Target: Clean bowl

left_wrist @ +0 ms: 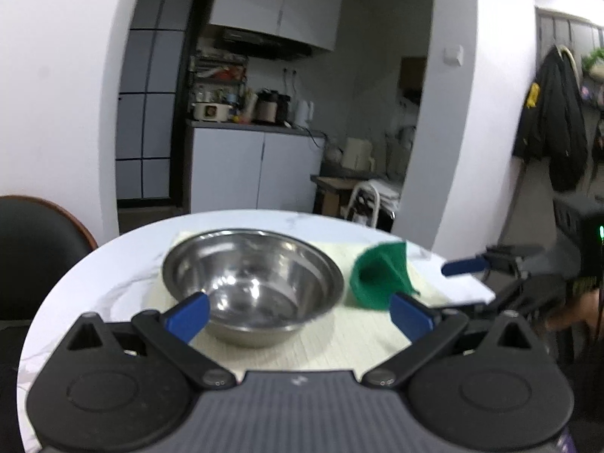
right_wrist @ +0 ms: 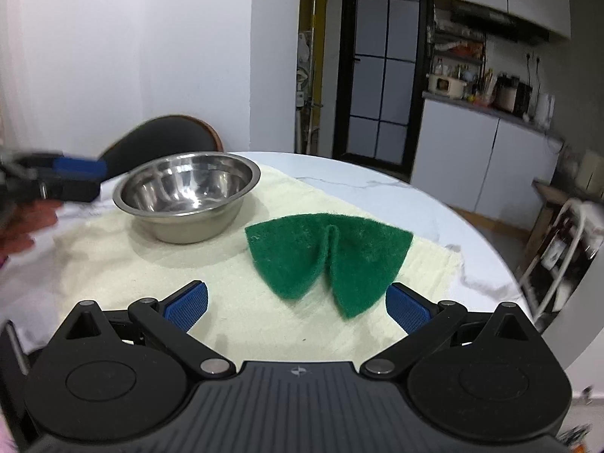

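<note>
A shiny steel bowl (left_wrist: 253,283) sits upright in the middle of the left wrist picture. In the right wrist picture the bowl (right_wrist: 187,198) is in the upper left part. It rests on a pale cream mat (right_wrist: 211,302) that lies on a round white marble table (right_wrist: 434,204).

Just beside the bowl, on the same mat, lies a green scrub pad (right_wrist: 328,256). It is folded in the middle like a bow. In the left wrist picture the scrub pad (left_wrist: 381,279) is right of the bowl and not touching it.

The left gripper (left_wrist: 298,317) is low in the frame with its blue fingers (left_wrist: 188,317) spread wide apart. They hold nothing, and the bowl shows between them. The right gripper (right_wrist: 296,305) also has its blue fingers (right_wrist: 409,309) spread wide and holds nothing. The scrub pad's near end is between them.

A dark chair (right_wrist: 166,136) stands behind the table. A kitchen with white cupboards (left_wrist: 256,170) is farther back.
</note>
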`<state>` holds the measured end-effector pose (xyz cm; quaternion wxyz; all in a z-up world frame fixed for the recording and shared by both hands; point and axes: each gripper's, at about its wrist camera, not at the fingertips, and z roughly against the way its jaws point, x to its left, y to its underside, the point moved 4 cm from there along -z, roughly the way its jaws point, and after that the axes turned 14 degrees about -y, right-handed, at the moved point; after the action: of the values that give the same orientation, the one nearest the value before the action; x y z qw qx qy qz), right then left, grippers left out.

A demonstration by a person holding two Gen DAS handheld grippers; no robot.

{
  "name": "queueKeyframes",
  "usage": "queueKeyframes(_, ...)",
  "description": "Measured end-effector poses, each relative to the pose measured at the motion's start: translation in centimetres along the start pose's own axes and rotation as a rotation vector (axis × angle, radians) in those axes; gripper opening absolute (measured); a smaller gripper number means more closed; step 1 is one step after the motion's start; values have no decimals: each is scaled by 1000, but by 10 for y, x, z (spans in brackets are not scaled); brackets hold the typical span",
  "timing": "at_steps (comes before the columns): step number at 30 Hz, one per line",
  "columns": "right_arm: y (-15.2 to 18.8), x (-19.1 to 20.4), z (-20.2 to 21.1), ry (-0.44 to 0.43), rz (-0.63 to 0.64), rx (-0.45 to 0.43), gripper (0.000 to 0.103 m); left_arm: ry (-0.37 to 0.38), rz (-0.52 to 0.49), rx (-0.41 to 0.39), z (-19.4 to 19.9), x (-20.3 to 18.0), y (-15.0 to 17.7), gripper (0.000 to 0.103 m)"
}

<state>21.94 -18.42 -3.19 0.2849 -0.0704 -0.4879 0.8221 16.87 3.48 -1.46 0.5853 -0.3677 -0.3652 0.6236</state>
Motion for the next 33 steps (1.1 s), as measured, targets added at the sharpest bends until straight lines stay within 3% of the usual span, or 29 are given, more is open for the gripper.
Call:
queueKeyframes(6, 9, -1, 2, -26, -23, 4, 103, -7, -33, 25, -2, -3, 5, 103)
queueKeyframes(14, 21, 2, 6, -1, -9, 7, 103, 4, -4, 67, 0, 4, 14, 103)
queueKeyframes(19, 21, -1, 5, 6, -17, 1, 103, -40, 19, 64, 2, 5, 19, 103)
queueKeyframes(33, 11, 6, -5, -28, -14, -10, 103, -6, 6, 91, 2, -5, 21, 103)
